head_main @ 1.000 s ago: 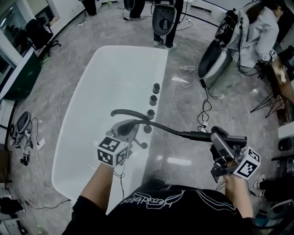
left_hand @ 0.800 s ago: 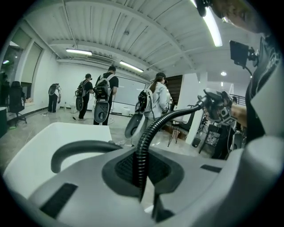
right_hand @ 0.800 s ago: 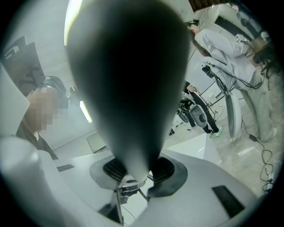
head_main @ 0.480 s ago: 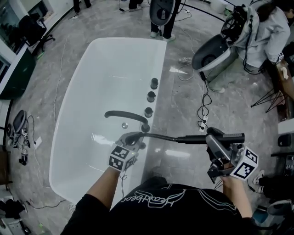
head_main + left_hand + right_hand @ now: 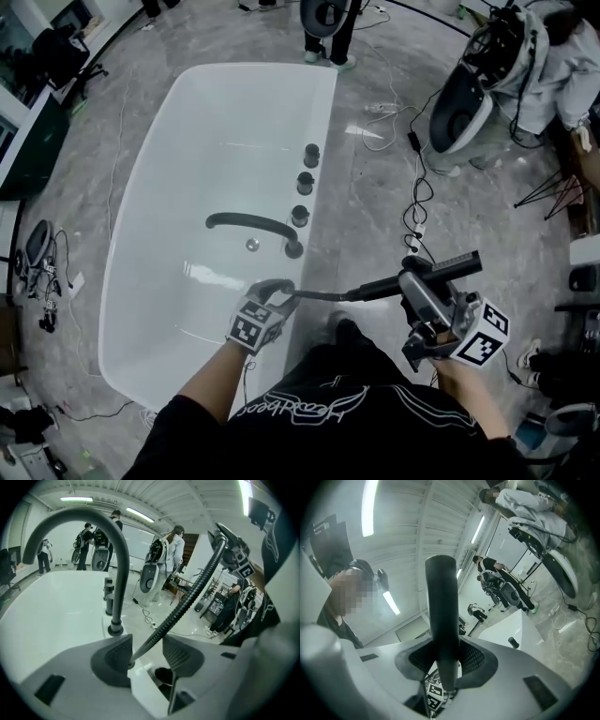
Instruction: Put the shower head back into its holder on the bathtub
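Here, in the head view, the right gripper [image 5: 446, 660] is clamped on the black shower head [image 5: 459, 262], with the handle pinched between both pads. The head lies close to the 9-to-3 line, its 3 o'clock end tipped slightly up. It hangs over the floor, off the tub [image 5: 323, 103] and well apart from the rim.

From its 9 o'clock end the hose [image 5: 187, 602] runs on toward 9 o'clock to the left gripper [image 5: 146, 644], which sits at the rim at about 6 o'clock from the spout [image 5: 244, 221]. The left jaws have just been opening and now stand apart. The hose passes between them, but the pads do not press on it.

Just under those jaws the hose drops into a dark socket [image 5: 127, 664] in the white rim, which is probably the holder. So the holder lies at roughly 9 o'clock from the right gripper. The left gripper is far nearer it, yet the right one carries the head. The move likely needs the head brought across toward 9 o'clock and its hose end tipped down into the socket.
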The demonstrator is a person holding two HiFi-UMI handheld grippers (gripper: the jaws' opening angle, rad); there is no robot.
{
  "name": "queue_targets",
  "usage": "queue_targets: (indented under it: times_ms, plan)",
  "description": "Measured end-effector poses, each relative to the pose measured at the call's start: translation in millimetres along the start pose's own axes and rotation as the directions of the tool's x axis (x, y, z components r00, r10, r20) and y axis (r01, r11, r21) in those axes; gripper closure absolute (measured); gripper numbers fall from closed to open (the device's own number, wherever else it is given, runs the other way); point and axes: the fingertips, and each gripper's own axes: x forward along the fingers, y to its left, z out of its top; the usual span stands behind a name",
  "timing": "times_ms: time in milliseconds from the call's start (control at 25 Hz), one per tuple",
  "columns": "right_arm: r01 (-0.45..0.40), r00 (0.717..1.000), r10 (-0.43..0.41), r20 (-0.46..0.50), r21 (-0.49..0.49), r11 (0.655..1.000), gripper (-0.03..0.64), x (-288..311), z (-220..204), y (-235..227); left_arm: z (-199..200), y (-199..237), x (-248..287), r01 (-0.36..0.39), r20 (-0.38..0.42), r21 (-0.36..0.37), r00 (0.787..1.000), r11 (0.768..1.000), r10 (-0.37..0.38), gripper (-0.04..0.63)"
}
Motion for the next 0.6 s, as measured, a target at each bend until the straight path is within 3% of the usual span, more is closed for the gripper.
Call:
queue_targets:
  times_ms: [160, 360, 480, 600]
  plan:
    - [-0.01, 0.999, 0.009, -0.053, -0.013, 1.0, 0.486, 3, -16, -2, -27, -17, -12, 0.0, -0.033, -0.036, 0.999, 0.999, -0.001, 0.414]
    - [-0.068, 0.988, 0.06, -0.142, -0.049, 0.996, 0.486, 23, -35, -1, -4, -27, -57, -0.026, 0.115, -0.179, 0.992, 0.984, 0.047, 0.416]
    - [-0.109, 0.971, 0.069, -0.231, -0.165, 0.98, 0.486, 47, -54, 1, 21, -26, -99, -0.035, 0.238, -0.26, 0.966, 0.965, 0.099, 0.421]
    - [-0.169, 0.943, 0.076, -0.325, -0.27, 0.948, 0.486, 73, -82, 3, 34, -22, -146, -0.067, 0.338, -0.309, 0.924, 0.949, 0.176, 0.487]
